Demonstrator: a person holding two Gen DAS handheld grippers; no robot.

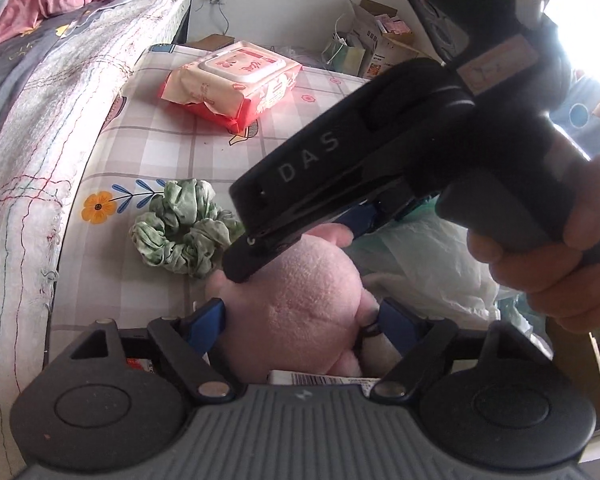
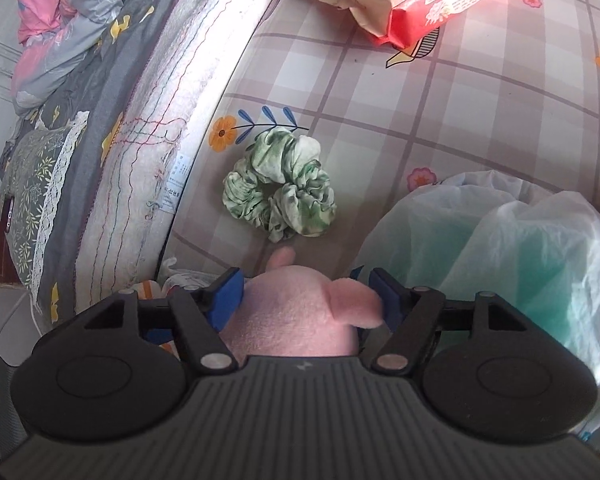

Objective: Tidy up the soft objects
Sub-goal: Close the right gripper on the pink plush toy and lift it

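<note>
a pink plush toy [image 1: 300, 300] with a soft rounded body and floppy pink ears lies on the checked, flower-printed sheet of a low mattress [image 1: 172, 148], and both grippers are down around it. in the left wrist view the left gripper [image 1: 302, 320] has its blue pads [image 1: 208, 326] spread wide on either side of the plush body; the near pad sits against the fur, but i cannot tell whether either pad presses it. the right gripper [image 2: 310, 300] straddles the toy's head in its own view, one blue pad beside the crown and the other just behind a pink ear [image 2: 354, 300], jaws fairly wide, with no clear squeeze on the fur. from the left view the right gripper's black body crosses above the toy, held by a hand [image 1: 548, 264]. just beyond the toy lies a crumpled green-and-white fabric scrunchie [image 2: 280, 192], apart from both grippers. farther off on the sheet rests a red-and-cream pack of wet wipes [image 1: 232, 88]. a translucent pale-green plastic bag [image 2: 496, 252] stands open to the right of the toy. a taller bed with grey patterned bedding [image 2: 80, 128] runs along the left.
</note>
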